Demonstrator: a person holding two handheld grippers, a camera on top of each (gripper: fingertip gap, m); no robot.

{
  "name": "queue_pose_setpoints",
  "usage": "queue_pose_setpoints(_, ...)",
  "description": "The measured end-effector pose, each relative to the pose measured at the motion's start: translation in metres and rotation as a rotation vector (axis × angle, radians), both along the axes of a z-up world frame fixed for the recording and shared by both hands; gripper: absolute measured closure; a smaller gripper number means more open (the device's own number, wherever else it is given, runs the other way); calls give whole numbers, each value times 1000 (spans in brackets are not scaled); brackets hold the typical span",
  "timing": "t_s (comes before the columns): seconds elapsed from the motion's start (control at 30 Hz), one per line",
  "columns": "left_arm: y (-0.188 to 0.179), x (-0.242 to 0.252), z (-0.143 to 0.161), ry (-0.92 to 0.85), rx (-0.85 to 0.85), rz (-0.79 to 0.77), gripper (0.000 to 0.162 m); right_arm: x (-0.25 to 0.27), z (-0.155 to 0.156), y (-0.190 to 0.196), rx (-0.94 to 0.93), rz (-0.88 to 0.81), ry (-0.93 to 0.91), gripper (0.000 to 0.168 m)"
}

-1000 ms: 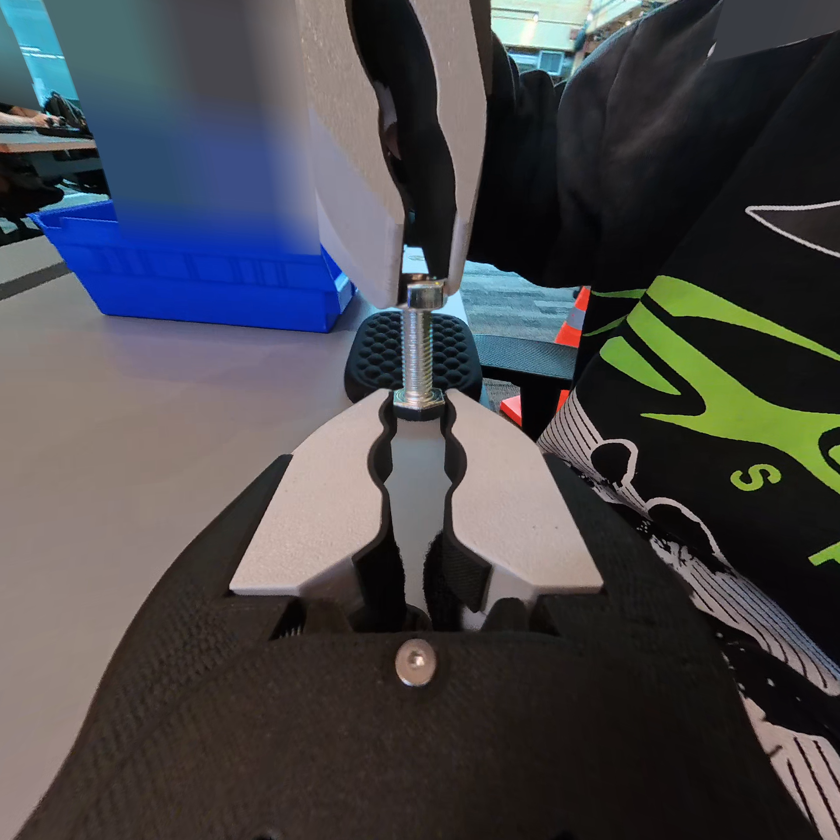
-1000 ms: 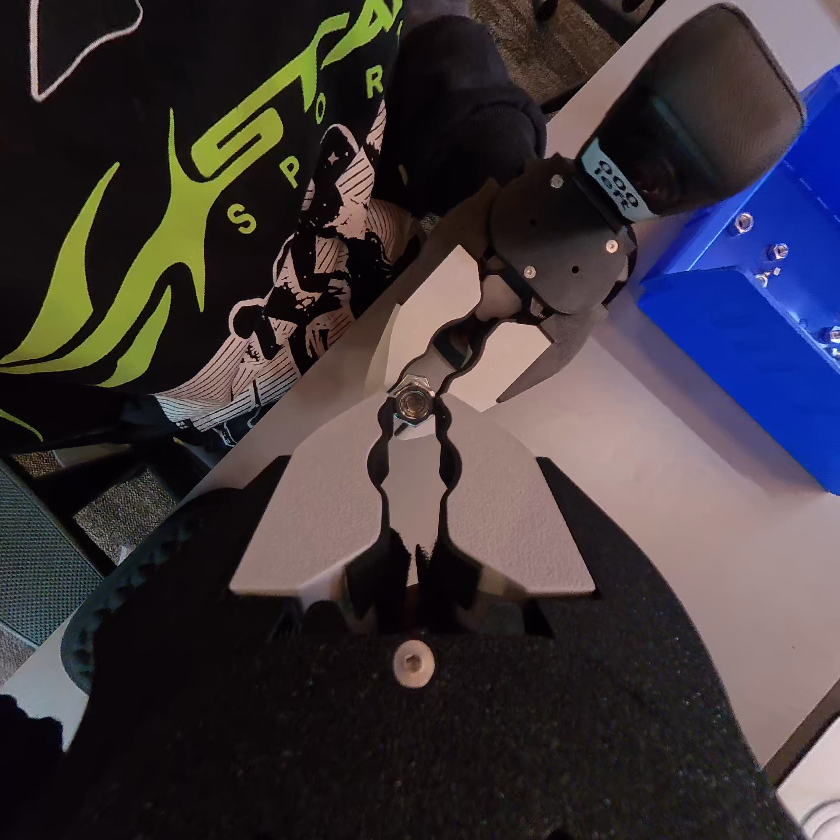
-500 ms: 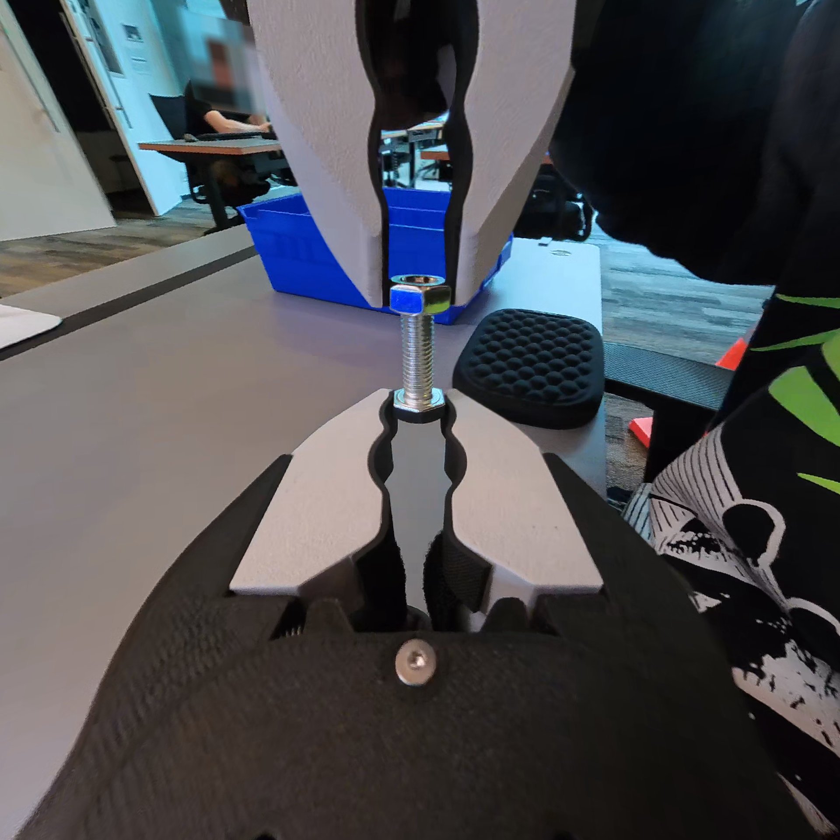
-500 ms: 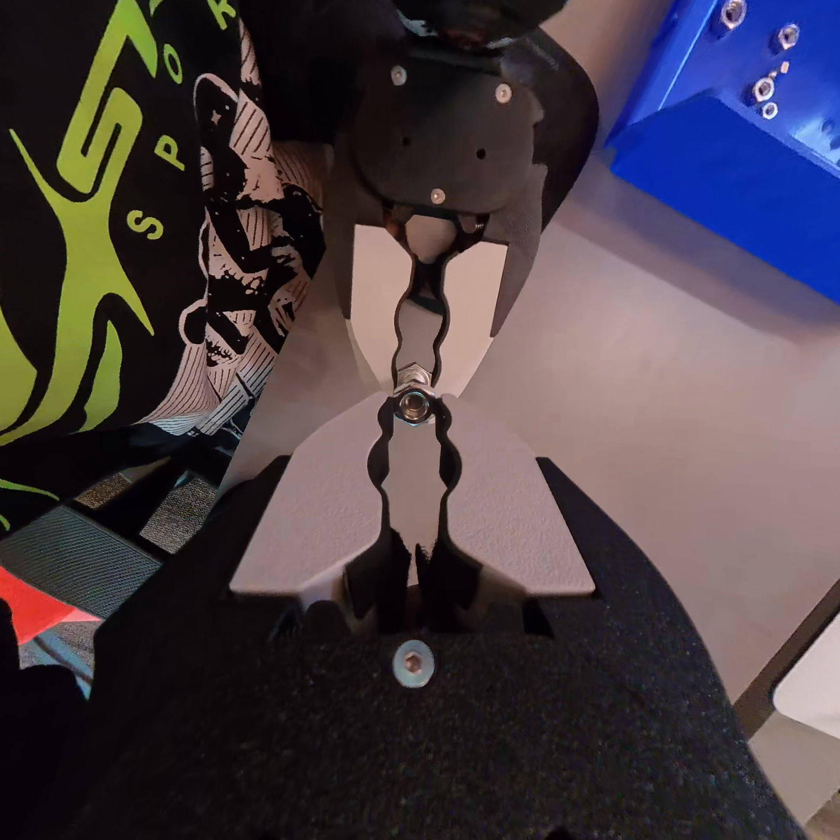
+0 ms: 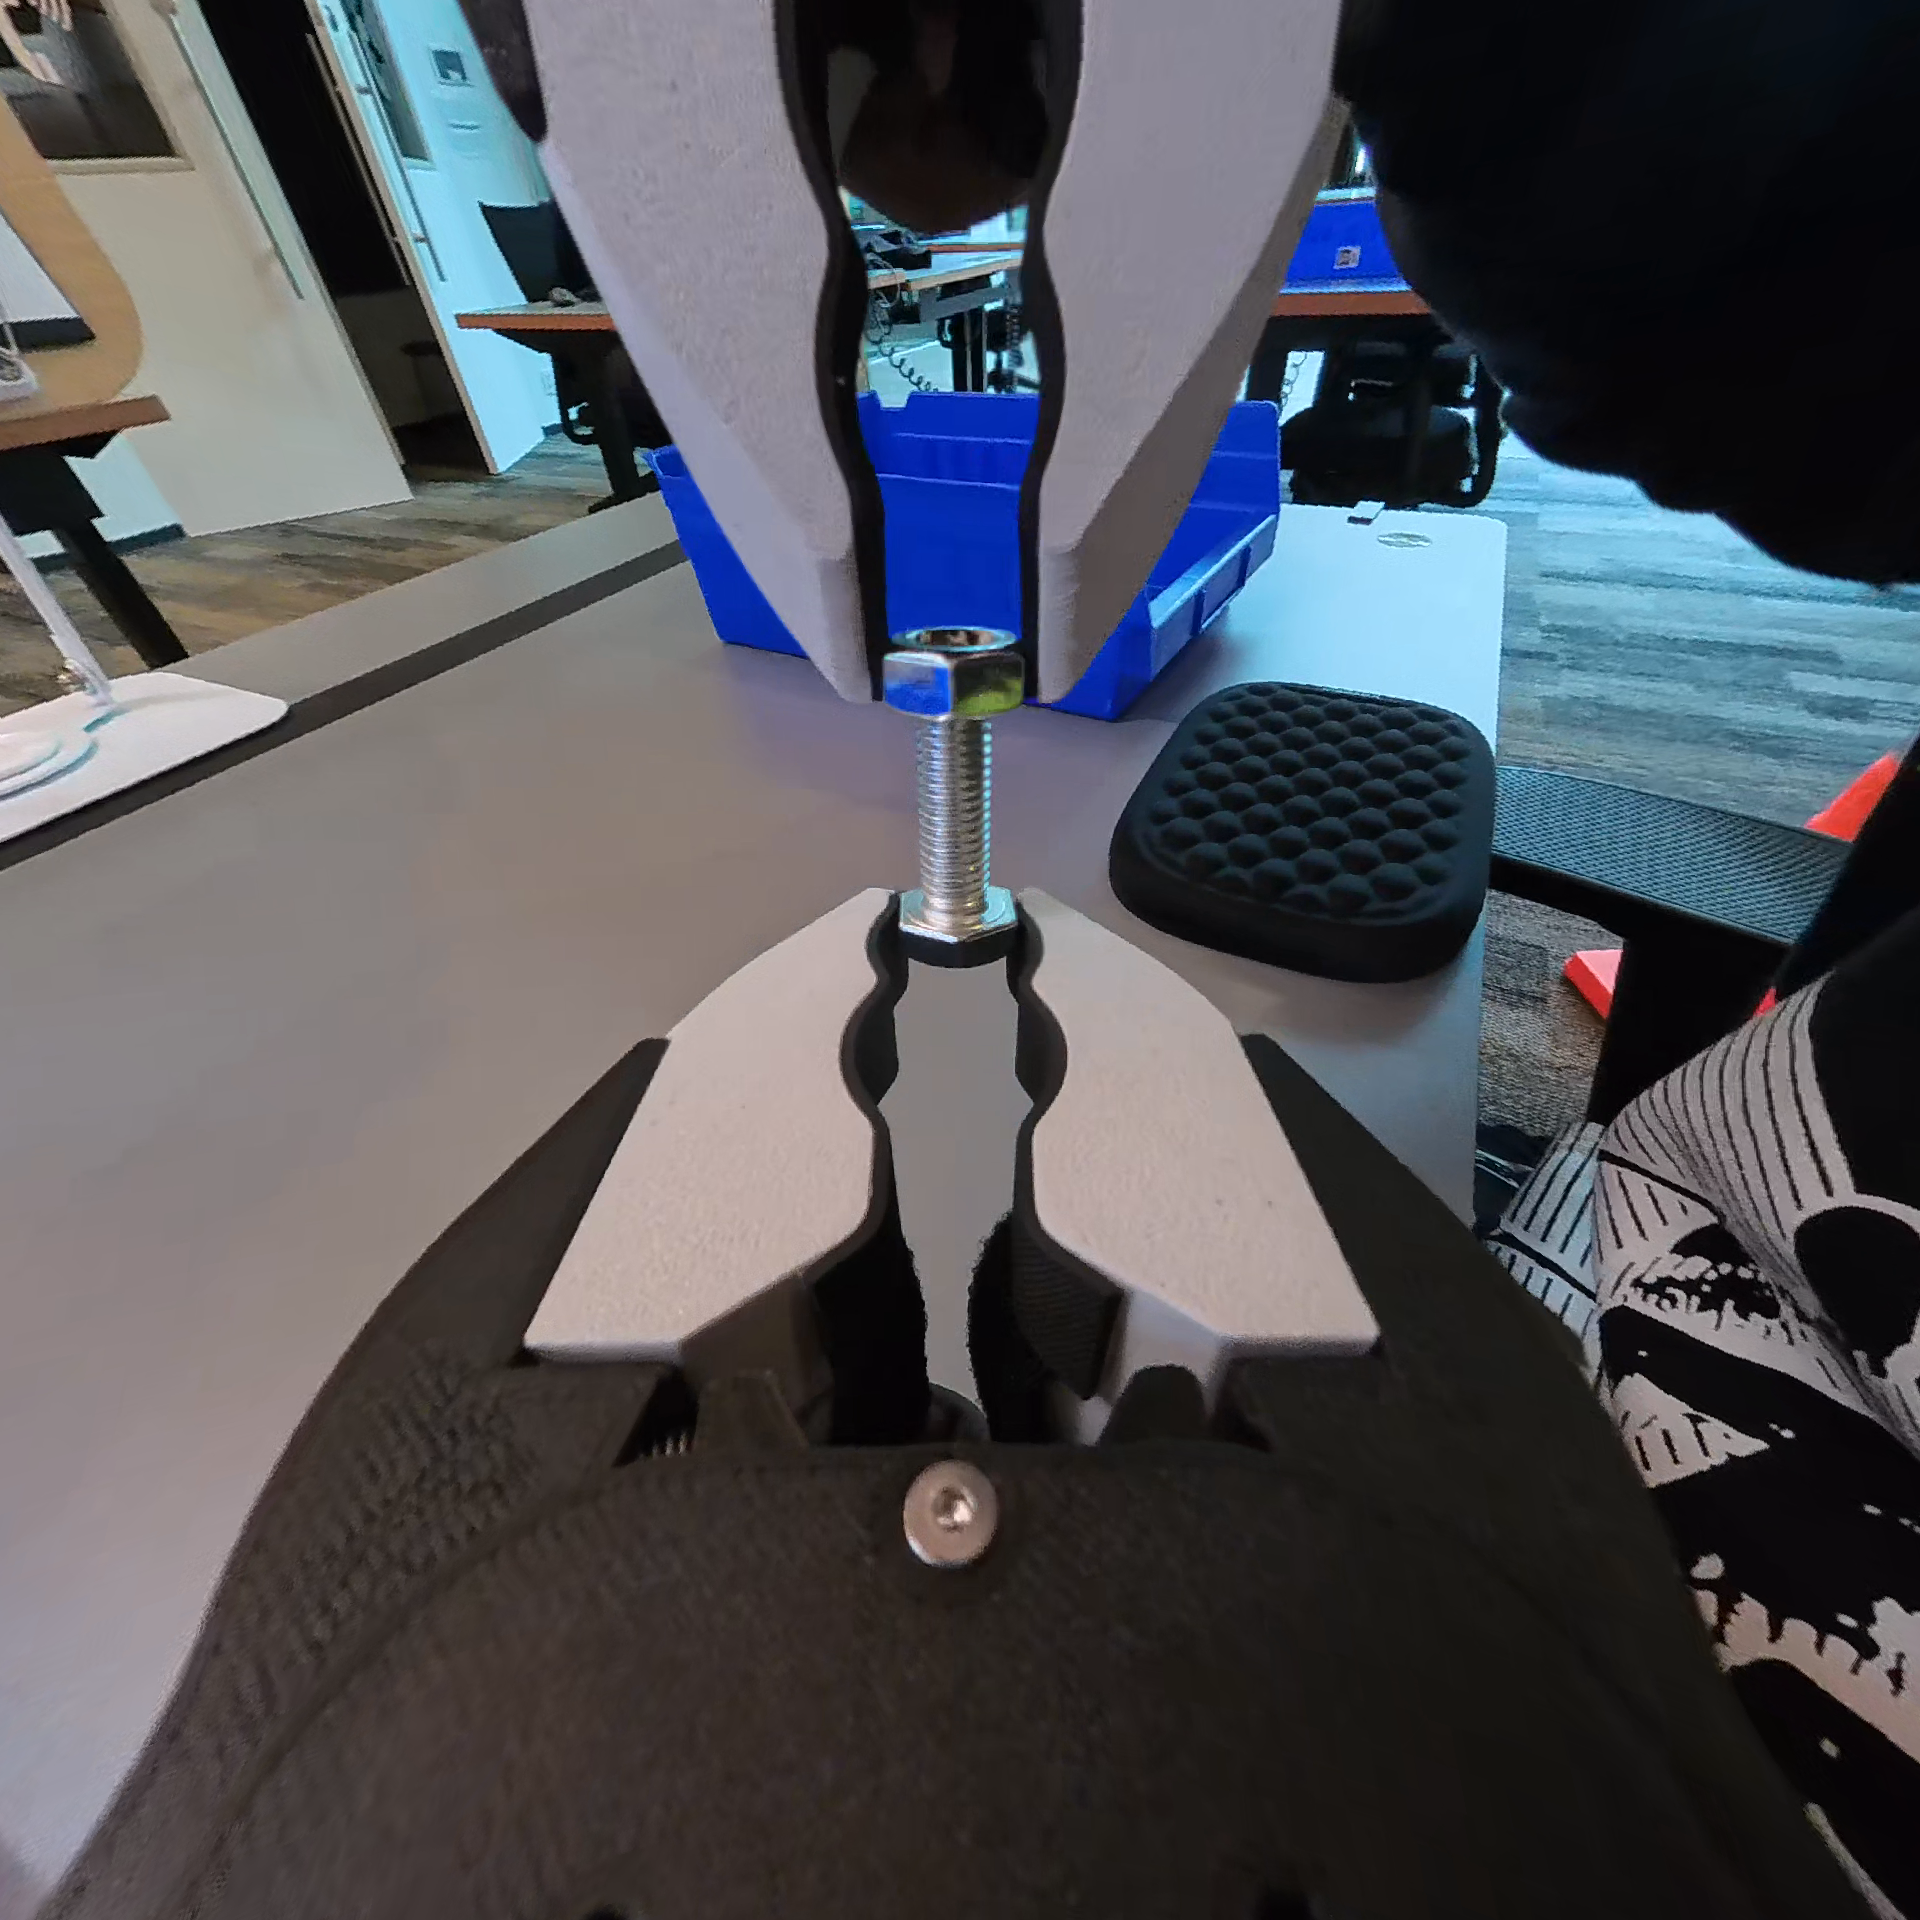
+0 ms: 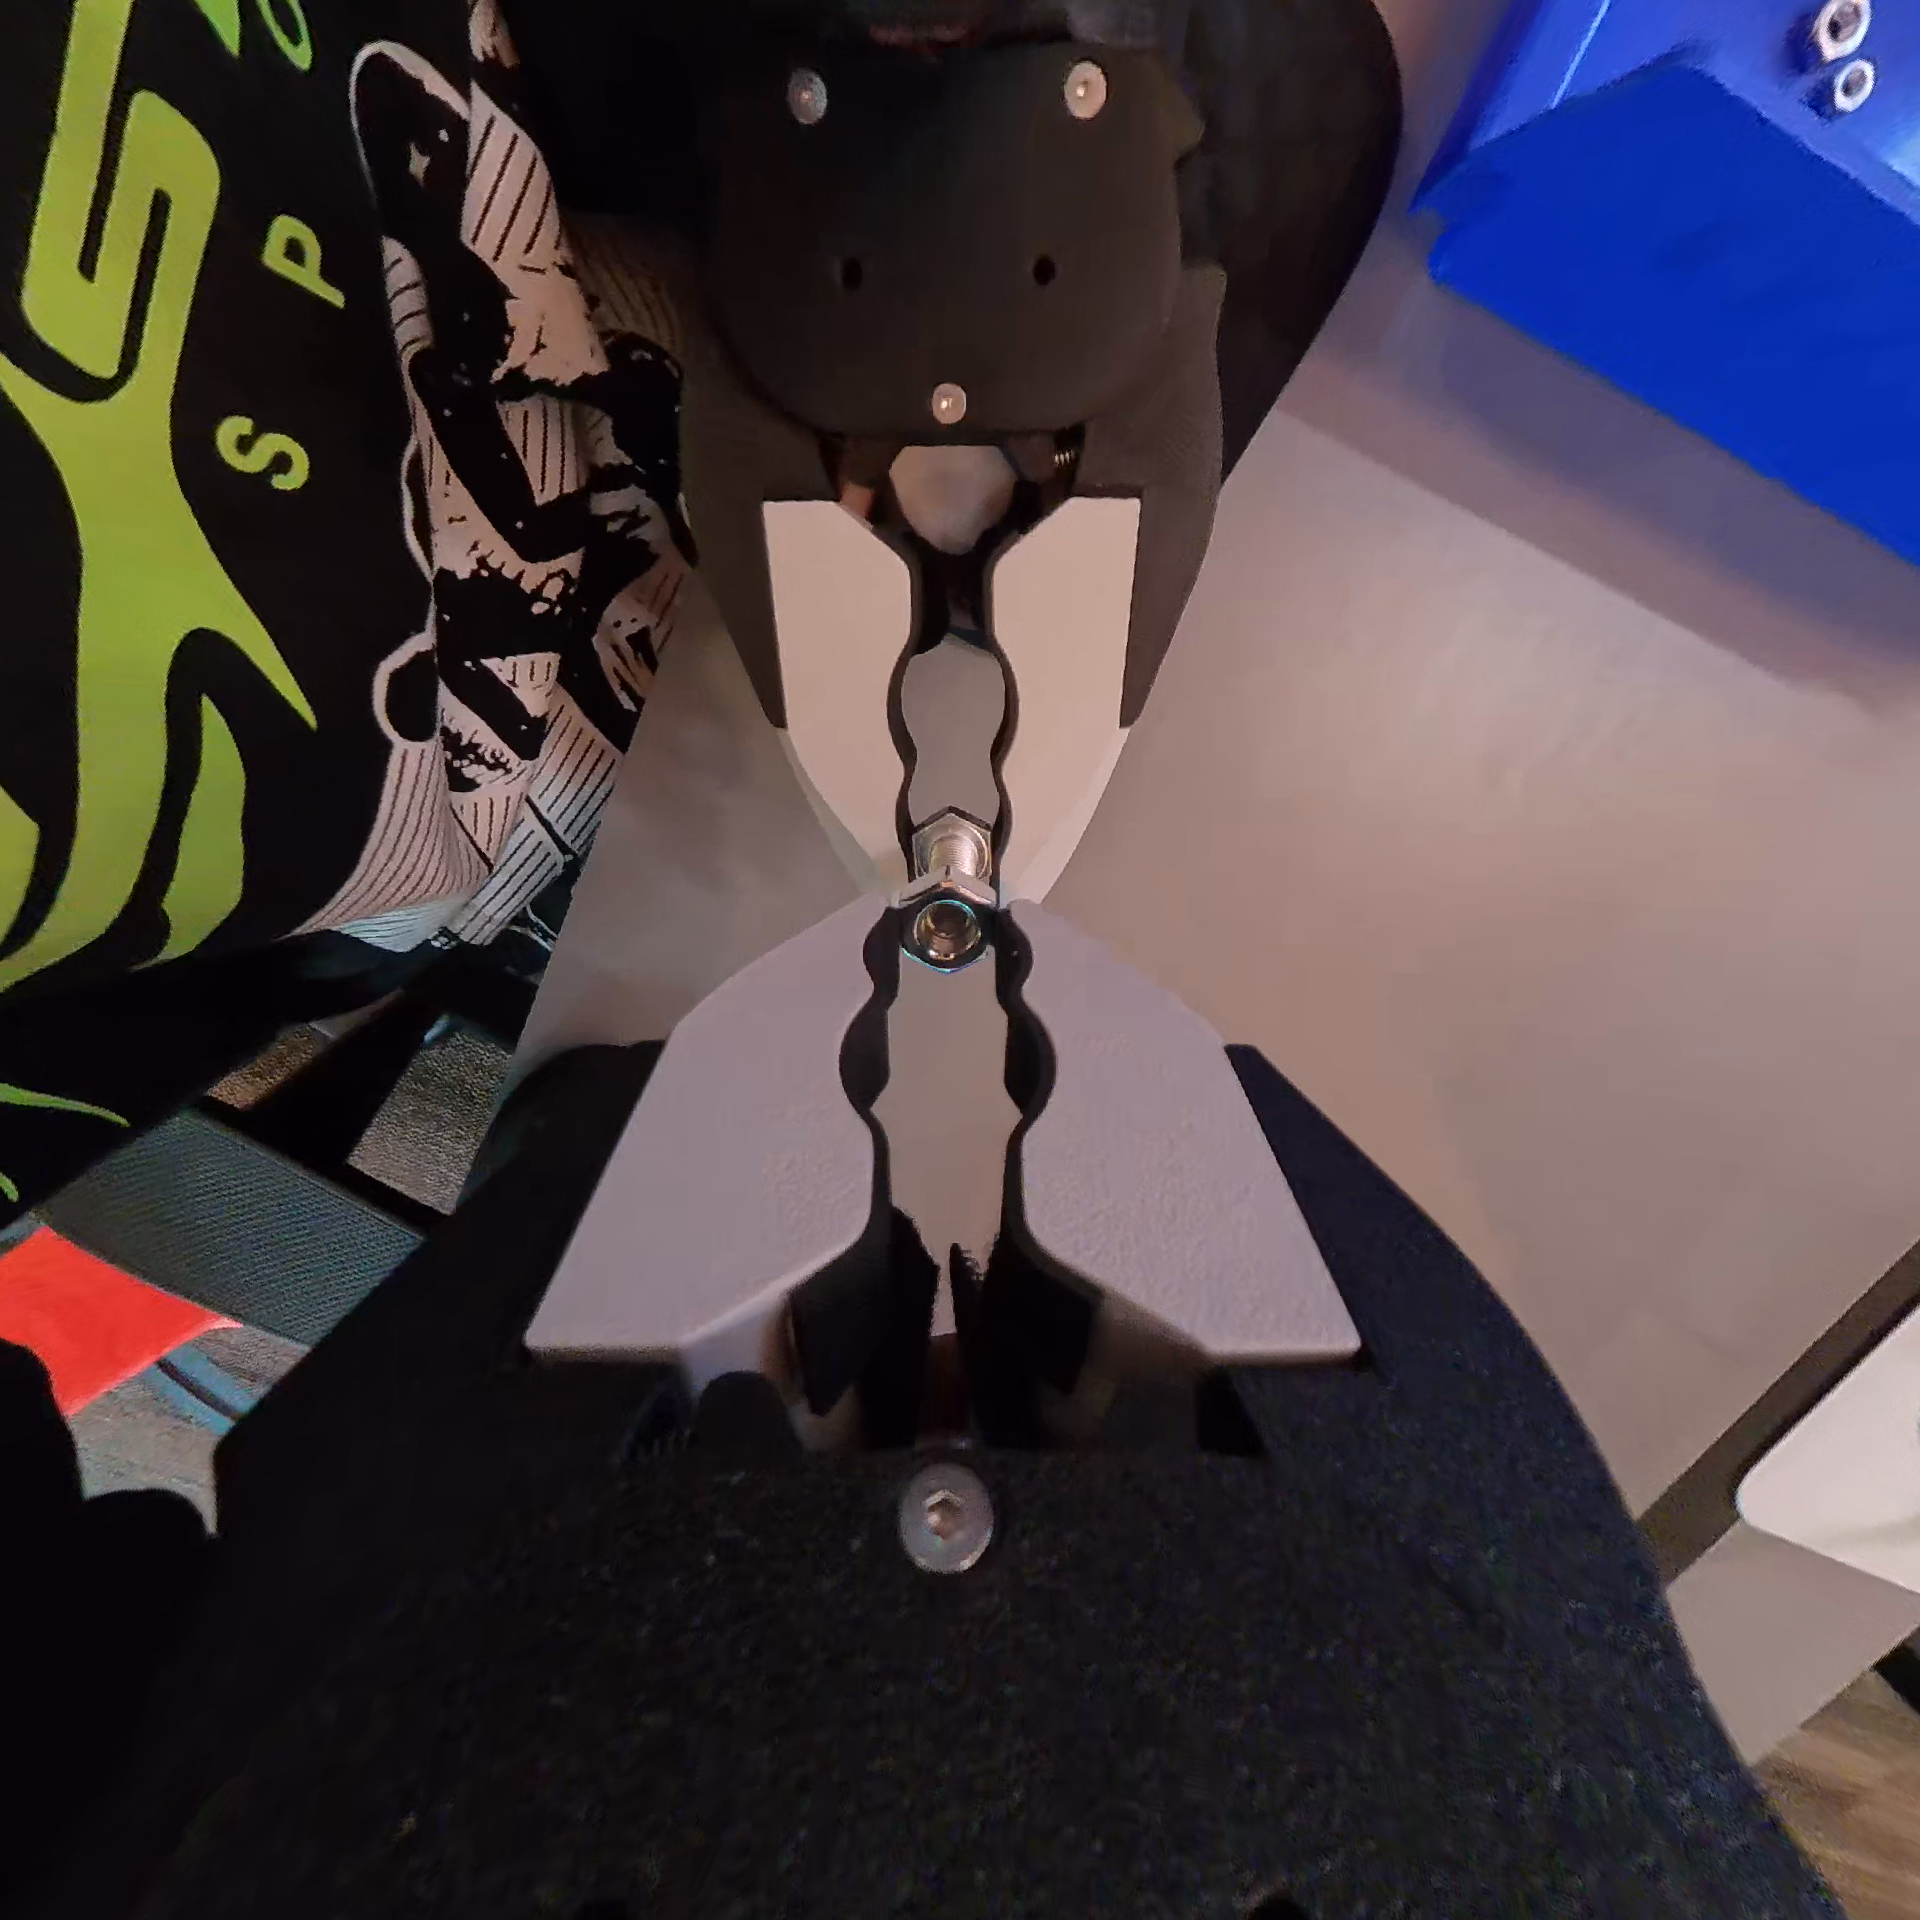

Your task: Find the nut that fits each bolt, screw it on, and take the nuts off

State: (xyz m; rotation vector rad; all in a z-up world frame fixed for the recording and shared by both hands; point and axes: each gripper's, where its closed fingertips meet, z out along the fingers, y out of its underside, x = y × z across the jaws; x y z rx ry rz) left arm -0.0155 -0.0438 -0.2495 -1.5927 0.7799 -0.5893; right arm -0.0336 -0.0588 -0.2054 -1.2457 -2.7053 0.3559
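A silver bolt (image 5: 952, 821) stands upright in mid-air over the grey table (image 5: 416, 935). My left gripper (image 5: 954, 925) is shut on its hex head from below. A silver hex nut (image 5: 954, 681) sits on the bolt's upper end. My right gripper (image 5: 954, 675) comes straight down from above and is shut on that nut. In the right wrist view I look along the bolt: the nut (image 6: 943, 928) shows its hole between my right gripper's (image 6: 943, 935) tips. Just beyond it the left gripper (image 6: 948, 831) holds the bolt head (image 6: 935, 834).
A blue bin (image 5: 1195, 520) stands on the table behind the bolt; in the right wrist view the bin (image 6: 1662, 260) holds loose nuts (image 6: 1829, 62). A black dimpled pad (image 5: 1299, 821) lies at the table's right edge. A person's printed shirt (image 6: 208, 416) is close by. A white base (image 5: 125, 738) lies far left.
The two grippers have turned relative to each other about the bolt's axis and now face each other squarely. The left wrist view has swung from the person's shirt toward the room. Both grips held.
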Motion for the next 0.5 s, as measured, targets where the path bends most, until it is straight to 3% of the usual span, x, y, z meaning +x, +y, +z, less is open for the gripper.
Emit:
queue_pose_setpoints(0.3, 13, -11, -1, 71, 39, 193, 144, -5, -1, 8, 42, -141, -76, 151)
queue_pose_setpoints(0.5, 11, -13, 2, 17, 26, 169, 144, -9, 1, 7, 55, -169, -81, 151)
